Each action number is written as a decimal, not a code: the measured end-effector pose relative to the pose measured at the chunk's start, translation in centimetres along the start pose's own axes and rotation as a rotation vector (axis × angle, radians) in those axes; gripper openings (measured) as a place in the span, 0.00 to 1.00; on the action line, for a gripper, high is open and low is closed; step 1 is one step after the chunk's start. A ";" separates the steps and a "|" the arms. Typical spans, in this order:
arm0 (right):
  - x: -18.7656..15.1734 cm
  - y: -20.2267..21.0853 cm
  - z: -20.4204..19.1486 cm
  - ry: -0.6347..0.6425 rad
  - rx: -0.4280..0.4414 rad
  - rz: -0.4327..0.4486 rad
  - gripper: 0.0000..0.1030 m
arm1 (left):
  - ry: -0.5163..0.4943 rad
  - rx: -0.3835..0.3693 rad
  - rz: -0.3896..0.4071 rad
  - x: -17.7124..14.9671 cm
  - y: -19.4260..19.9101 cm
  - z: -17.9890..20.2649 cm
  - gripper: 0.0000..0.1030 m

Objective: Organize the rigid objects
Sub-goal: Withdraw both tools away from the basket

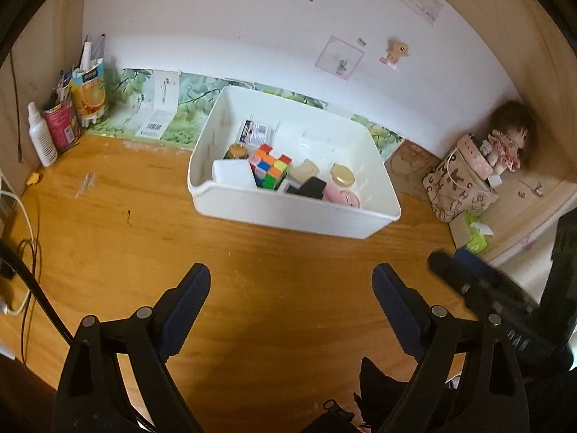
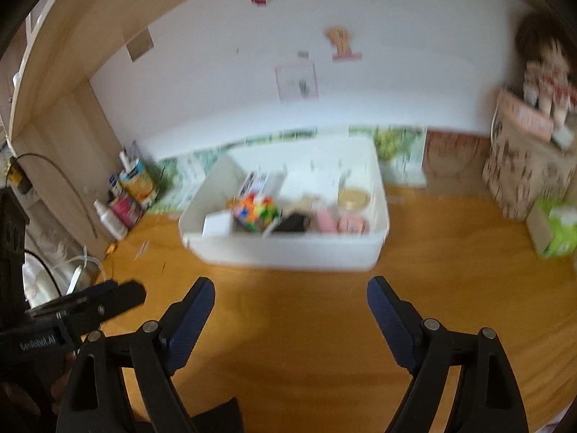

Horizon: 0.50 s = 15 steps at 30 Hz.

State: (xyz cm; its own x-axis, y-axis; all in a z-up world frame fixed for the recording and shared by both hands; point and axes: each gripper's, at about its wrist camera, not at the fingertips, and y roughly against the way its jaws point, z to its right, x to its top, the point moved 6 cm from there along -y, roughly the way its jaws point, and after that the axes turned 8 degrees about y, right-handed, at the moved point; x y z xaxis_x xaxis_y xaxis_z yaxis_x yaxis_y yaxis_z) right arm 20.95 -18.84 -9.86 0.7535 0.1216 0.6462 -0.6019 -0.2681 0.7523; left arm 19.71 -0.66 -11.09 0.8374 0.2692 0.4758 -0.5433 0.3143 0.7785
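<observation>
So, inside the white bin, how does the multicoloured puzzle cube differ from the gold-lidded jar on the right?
The puzzle cube is square-edged and covered in many bright colours; the gold-lidded jar is round with a single gold top. The cube sits near the middle of the white bin, tilted on an edge beside a white box; the jar stands upright further right. Both rest inside the bin, untouched by either gripper.
</observation>
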 end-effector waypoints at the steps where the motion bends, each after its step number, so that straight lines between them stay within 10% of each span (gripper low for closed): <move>1: -0.8 0.0 -0.1 0.002 0.010 -0.011 0.84 | 0.002 0.003 0.004 -0.4 0.1 0.0 0.90; 15: -6.3 3.4 -2.3 0.022 0.092 -0.139 0.85 | 0.057 0.073 -0.019 -5.7 2.7 0.3 0.96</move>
State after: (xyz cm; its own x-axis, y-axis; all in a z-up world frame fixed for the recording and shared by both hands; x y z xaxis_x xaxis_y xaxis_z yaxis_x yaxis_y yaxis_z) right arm 13.54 -18.32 -11.06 0.8213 0.1838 0.5400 -0.4647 -0.3335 0.8203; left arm 13.46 -1.58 -11.58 0.8415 0.3157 0.4384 -0.5200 0.2532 0.8158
